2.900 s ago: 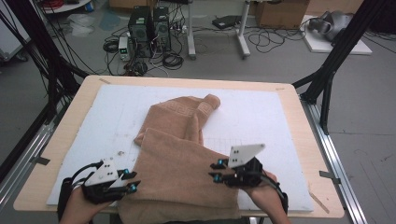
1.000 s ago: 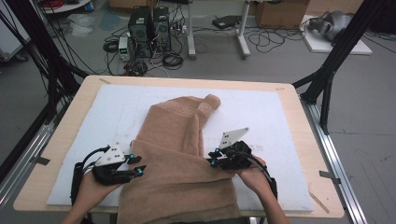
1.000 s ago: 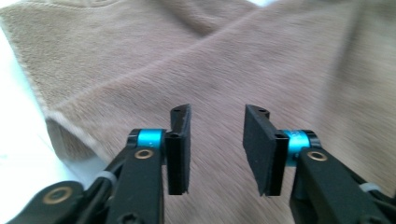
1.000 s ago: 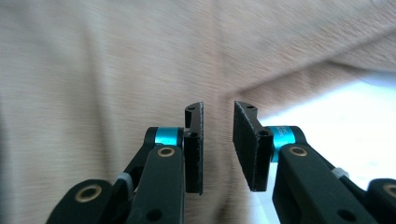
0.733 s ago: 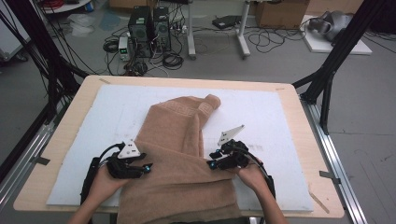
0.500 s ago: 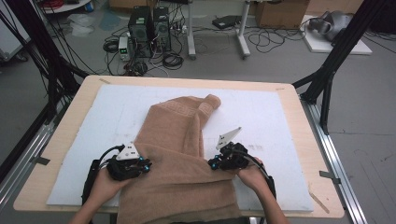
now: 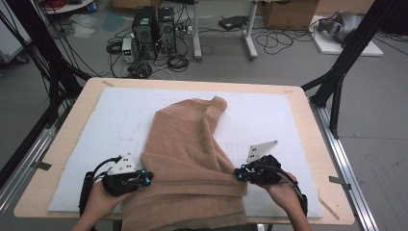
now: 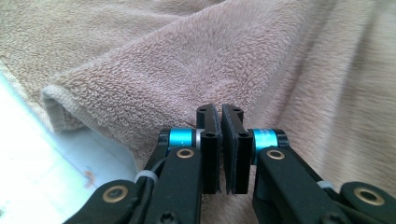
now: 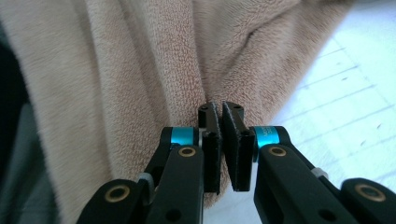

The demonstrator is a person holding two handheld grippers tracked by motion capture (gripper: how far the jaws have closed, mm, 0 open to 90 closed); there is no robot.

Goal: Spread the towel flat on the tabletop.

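Note:
A tan towel (image 7: 192, 154) lies rumpled on the white mat (image 7: 269, 115), and its near end hangs over the table's front edge. My left gripper (image 7: 146, 179) sits at the towel's left edge near the front. Its jaws have just been closing, and in the left gripper view the left gripper (image 8: 220, 112) is shut on the towel (image 8: 187, 60) with the pile bunched at the tips. My right gripper (image 7: 238, 175) is at the towel's right edge. In the right gripper view the right gripper (image 9: 220, 109) pinches a fold of the towel (image 9: 140, 70), with creases running into its tips.
The wooden table (image 7: 192, 83) carries the white mat with bare mat left and right of the towel. Black frame posts (image 7: 337, 77) rise at the table's far corners. Computers (image 7: 154, 24) and cables lie on the floor beyond the far edge.
Both grippers came inward onto the towel's side edges and closed on it. The towel's near part has bunched slightly between them.

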